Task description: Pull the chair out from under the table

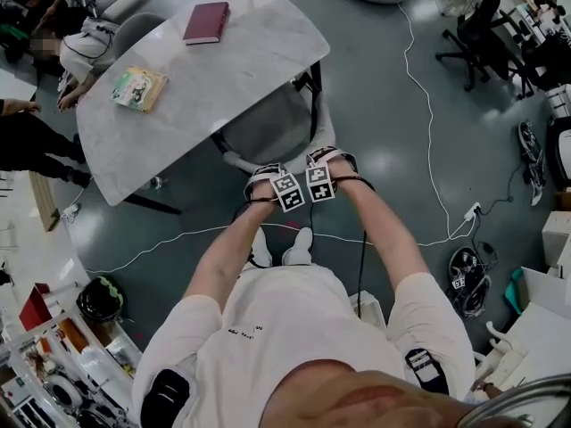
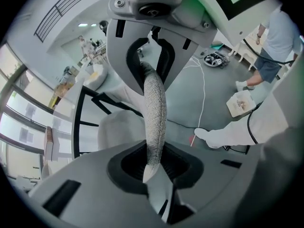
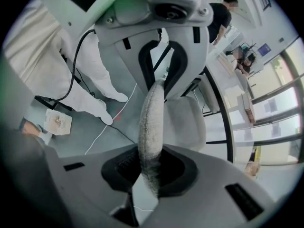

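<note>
Forearms point(image 1: 223, 248) outstretched, you had the left gripper point(image 2: 153, 163) and right gripper point(image 3: 149, 167) clamped side by side on the grey fabric backrest point(image 2: 156, 108) of the chair point(image 1: 268, 130), which stood partly tucked under the marble table point(image 1: 232, 69).

No readable text: shirt point(image 1: 303, 328) print, red book point(image 1: 207, 22) and illustrated book point(image 1: 139, 88) covers too small.

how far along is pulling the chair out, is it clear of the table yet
Done: left gripper and right gripper are shut on the top edge of the chair backrest. In hand: the pull, with much of the seat showing past the table edge. Left: the seat's far part lies under the tabletop, so not clear yet.
</note>
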Demonstrator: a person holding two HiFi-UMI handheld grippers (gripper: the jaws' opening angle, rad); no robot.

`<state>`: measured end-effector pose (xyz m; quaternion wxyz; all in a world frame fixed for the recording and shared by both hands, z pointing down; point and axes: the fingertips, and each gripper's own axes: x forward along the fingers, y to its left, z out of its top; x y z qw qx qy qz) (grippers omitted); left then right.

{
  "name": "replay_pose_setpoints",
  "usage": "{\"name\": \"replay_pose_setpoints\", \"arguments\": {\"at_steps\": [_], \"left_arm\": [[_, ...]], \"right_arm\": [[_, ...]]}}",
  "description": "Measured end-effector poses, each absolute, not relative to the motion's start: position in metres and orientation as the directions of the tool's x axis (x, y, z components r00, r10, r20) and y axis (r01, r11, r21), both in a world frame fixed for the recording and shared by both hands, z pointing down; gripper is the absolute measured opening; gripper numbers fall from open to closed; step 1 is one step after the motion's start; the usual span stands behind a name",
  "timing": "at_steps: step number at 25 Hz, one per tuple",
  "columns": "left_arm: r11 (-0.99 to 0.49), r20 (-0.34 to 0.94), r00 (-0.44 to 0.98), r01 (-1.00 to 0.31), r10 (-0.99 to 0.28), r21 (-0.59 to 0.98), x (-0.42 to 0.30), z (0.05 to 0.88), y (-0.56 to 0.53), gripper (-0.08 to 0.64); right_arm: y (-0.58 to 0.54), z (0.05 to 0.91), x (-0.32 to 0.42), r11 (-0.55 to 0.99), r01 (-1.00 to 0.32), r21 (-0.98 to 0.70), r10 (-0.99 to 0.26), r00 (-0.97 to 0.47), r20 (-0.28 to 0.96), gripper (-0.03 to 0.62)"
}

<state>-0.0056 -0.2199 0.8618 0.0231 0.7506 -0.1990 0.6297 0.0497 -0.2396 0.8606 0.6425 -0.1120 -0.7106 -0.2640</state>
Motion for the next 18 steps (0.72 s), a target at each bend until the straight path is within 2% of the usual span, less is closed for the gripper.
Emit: {"name": "replay_pose_setpoints", "arguments": {"at_steps": [18], "left_arm": [[-0.922, 0.955, 0.148, -0.335, -0.257, -0.196, 0.026, 0.863, -0.159, 0.071]], "right_arm": [[-0.18, 0.862, 0.079, 0.842, 0.503, 0.192, -0.141, -0.139, 0.98, 0.083]]}}
